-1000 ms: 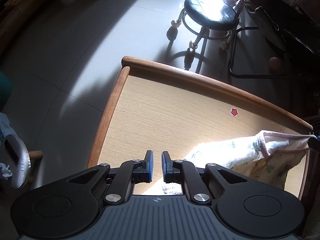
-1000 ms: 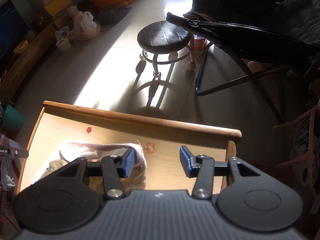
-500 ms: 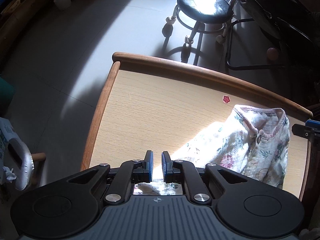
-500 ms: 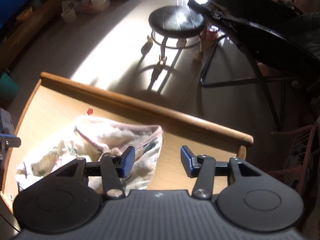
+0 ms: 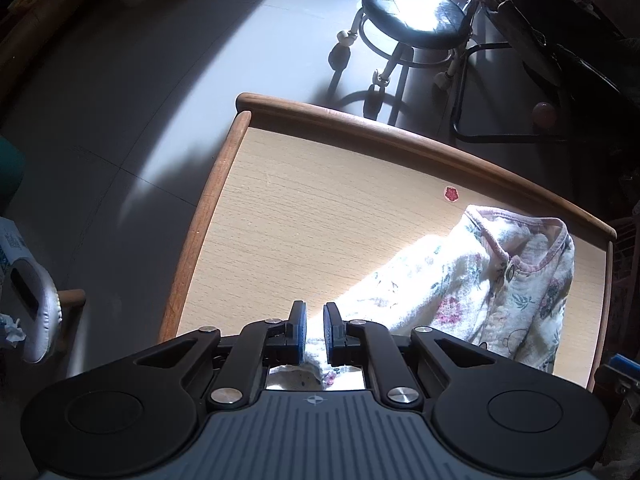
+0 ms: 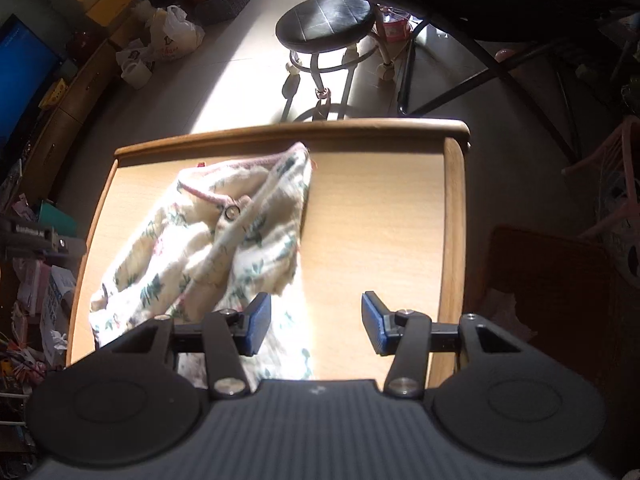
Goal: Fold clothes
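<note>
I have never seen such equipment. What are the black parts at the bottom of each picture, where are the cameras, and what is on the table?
There is no robot here. A person holds a two-finger gripper in each hand, and a wide-angle camera on each one looks forward along its fingers. So the black arms with blue pads at the bottom of each picture belong to the tool itself.

One picture comes from the left gripper. Its jaws are nearly closed, pinching an edge of the floral garment. The other picture comes from the right gripper. Its jaws stand wide apart over the wooden table and hold nothing.

The garment, cream with a pink collar and a button, lies crumpled on the table. A small red sticker is on the tabletop. Behind the table stands a round black stool.
</note>
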`<state>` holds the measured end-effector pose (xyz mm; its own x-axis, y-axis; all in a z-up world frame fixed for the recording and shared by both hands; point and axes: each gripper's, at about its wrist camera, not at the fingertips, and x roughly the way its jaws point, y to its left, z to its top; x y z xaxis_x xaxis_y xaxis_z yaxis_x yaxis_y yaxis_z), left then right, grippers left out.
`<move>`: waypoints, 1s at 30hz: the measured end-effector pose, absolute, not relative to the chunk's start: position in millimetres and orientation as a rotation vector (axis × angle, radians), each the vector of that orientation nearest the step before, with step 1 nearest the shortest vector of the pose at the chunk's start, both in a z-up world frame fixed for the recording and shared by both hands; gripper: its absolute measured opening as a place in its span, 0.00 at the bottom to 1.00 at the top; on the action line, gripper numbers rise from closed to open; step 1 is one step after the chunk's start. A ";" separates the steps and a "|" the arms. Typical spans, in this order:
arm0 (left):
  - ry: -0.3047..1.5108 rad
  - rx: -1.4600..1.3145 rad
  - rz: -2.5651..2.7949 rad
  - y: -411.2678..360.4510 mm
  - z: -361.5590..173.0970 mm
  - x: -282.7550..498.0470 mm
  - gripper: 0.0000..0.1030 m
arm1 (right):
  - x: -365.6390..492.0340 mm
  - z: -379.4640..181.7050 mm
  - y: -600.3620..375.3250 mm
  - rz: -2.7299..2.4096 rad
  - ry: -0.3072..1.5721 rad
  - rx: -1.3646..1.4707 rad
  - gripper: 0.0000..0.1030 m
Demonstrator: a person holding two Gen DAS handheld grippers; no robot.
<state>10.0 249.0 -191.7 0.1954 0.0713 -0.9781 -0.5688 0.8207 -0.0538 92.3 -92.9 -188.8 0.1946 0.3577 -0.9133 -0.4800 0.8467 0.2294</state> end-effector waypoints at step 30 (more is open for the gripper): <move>1.426 -0.334 0.283 162.4 -189.6 -18.0 0.13 | 0.1 -238.7 -110.5 0.312 1.300 -0.054 0.39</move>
